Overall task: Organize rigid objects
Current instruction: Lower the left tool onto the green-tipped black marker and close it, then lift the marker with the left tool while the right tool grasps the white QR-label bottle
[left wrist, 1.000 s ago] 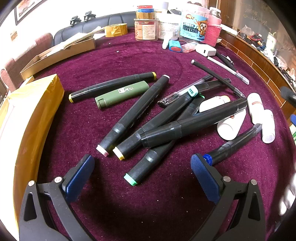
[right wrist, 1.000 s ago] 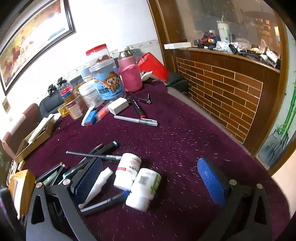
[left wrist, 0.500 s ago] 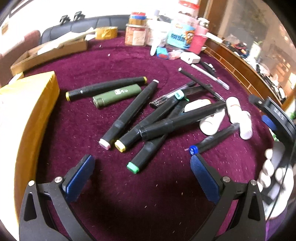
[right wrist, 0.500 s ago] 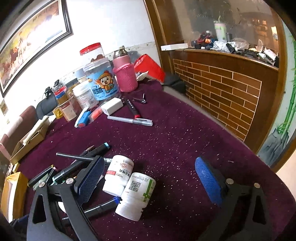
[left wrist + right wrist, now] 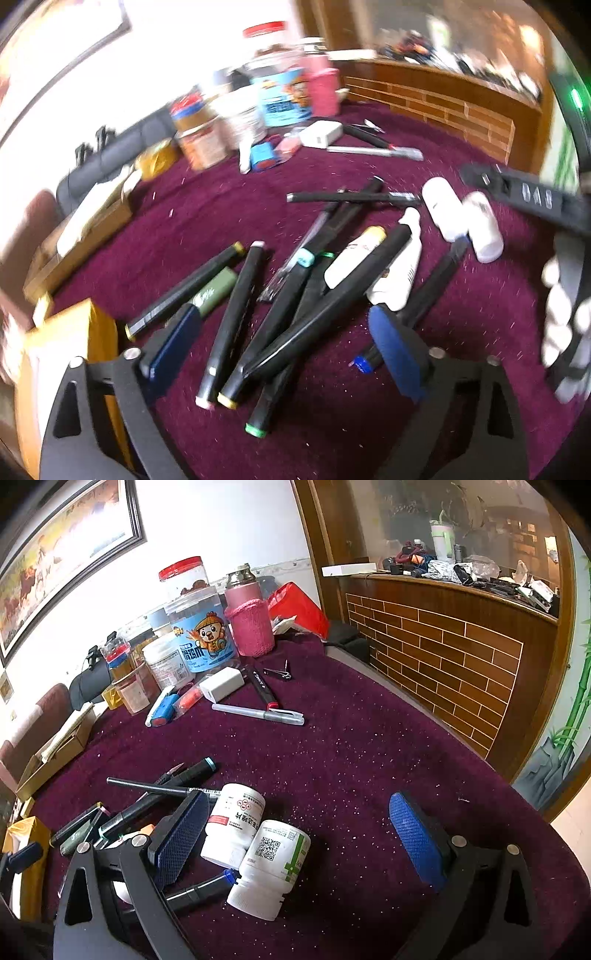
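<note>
A pile of black markers (image 5: 284, 314) lies on the purple cloth, with a green lighter (image 5: 216, 291) at its left and a blue-tipped pen (image 5: 413, 314) at its right. My left gripper (image 5: 284, 350) is open and empty, low over the near ends of the markers. Two white pill bottles (image 5: 255, 845) lie side by side; they also show in the left wrist view (image 5: 461, 221). My right gripper (image 5: 299, 842) is open and empty, its jaws standing either side of the bottles. A white tube (image 5: 397, 273) lies among the markers.
Jars, a blue snack tub (image 5: 201, 638) and a pink-sleeved flask (image 5: 249, 624) stand at the back. A white charger (image 5: 223, 683), a silver pen (image 5: 258, 714) and a nail clipper (image 5: 277, 672) lie before them. A yellow box (image 5: 55, 354) and a cardboard box (image 5: 81, 236) sit left.
My left gripper has swung right and closed in over the marker pile, the view blurring. My right gripper has edged forward, so the two bottles sit further in between its jaws.
</note>
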The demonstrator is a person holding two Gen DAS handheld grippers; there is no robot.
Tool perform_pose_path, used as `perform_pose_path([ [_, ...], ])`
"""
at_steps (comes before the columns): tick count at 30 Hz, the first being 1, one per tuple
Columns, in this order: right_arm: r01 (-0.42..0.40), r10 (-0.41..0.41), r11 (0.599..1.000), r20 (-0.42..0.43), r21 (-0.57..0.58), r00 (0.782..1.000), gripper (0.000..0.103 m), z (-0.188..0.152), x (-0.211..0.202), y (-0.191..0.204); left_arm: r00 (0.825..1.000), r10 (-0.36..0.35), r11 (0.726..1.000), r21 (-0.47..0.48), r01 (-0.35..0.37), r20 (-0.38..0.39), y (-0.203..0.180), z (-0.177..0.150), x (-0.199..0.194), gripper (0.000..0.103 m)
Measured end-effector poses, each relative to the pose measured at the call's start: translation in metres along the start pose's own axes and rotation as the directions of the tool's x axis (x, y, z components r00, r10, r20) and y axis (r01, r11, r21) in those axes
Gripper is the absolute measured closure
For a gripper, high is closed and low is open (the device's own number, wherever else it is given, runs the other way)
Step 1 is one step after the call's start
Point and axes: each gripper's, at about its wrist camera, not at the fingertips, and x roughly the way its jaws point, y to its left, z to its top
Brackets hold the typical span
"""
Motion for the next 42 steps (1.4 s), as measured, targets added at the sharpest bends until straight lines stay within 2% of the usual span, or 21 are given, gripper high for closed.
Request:
perform_pose_path([
  [2,0.001,-0.001,1.0,-0.002,-0.002,1.0,0.007,0.0,0.001,0.001,0.999,0.033,0.997,0.068,-0.033,0.001,-0.008,0.0,0.005,0.021],
  [4,0.003,-0.003,1.0,-0.003,-0.005,1.0,0.007,-0.001,0.001,0.001,0.999,0.028,0.995,0.095,-0.026,-0.019,-0.01,0.001,0.014,0.031],
  [5,0.005,-0.005,1.0,-0.004,-0.007,1.0,0.007,-0.001,0.001,0.002,0.999,0.01,0.996,0.094,-0.007,-0.033,-0.01,0.002,0.018,0.045],
  [6,0.006,-0.006,1.0,-0.006,-0.007,1.0,0.007,-0.001,0.002,0.002,0.997,-0.034,0.996,0.079,0.039,-0.067,-0.008,0.002,0.025,0.065],
  [7,0.006,-0.006,1.0,-0.01,-0.007,1.0,0.007,-0.001,0.003,0.002,0.994,-0.062,0.996,0.058,0.067,-0.091,-0.006,0.001,0.029,0.071],
  [9,0.005,-0.005,1.0,-0.015,-0.003,1.0,0.007,-0.001,0.004,0.001,0.995,-0.071,0.996,0.048,0.075,-0.076,-0.008,-0.001,0.025,0.078],
  [12,0.003,-0.003,1.0,-0.025,-0.001,1.0,0.007,-0.002,0.005,0.001,0.992,-0.102,0.994,0.025,0.104,-0.075,-0.01,-0.008,0.015,0.083],
  [16,0.002,-0.002,1.0,-0.028,-0.001,1.0,0.007,-0.002,0.006,0.001,0.988,-0.135,0.991,-0.019,0.134,-0.073,-0.01,-0.016,0.003,0.083],
  [20,0.005,-0.005,1.0,-0.031,-0.004,1.0,0.007,-0.002,0.007,0.002,0.99,-0.106,0.994,-0.021,0.105,-0.092,-0.014,-0.011,0.012,0.083],
  [22,0.003,-0.003,1.0,-0.032,-0.002,0.999,0.007,-0.002,0.007,0.001,0.985,-0.13,0.991,-0.047,0.125,-0.11,-0.013,-0.01,0.018,0.083],
  [25,-0.002,0.002,1.0,-0.041,0.006,0.999,0.007,-0.002,0.008,0.0,0.983,-0.156,0.983,-0.11,0.145,-0.098,-0.006,-0.014,0.016,0.085],
  [27,-0.004,0.004,1.0,-0.048,0.012,0.999,0.007,-0.002,0.01,-0.001,0.98,-0.185,0.97,-0.174,0.171,-0.068,0.006,-0.019,0.006,0.09],
  [35,-0.004,0.007,0.999,-0.073,0.033,0.997,0.007,-0.003,0.015,-0.004,0.972,-0.232,0.917,-0.326,0.231,0.037,0.037,-0.042,-0.036,0.09],
  [37,-0.001,0.004,0.999,-0.078,0.04,0.997,0.007,-0.003,0.016,-0.005,0.967,-0.245,0.896,-0.366,0.251,0.065,0.043,-0.054,-0.048,0.09],
  [39,-0.001,0.005,0.999,-0.082,0.047,0.997,0.007,-0.003,0.016,-0.006,0.962,-0.261,0.877,-0.399,0.269,0.074,0.049,-0.064,-0.055,0.09],
  [42,-0.003,0.009,0.998,-0.091,0.065,0.996,0.007,-0.004,0.018,-0.009,0.959,-0.271,0.865,-0.417,0.279,0.079,0.054,-0.075,-0.06,0.09],
])
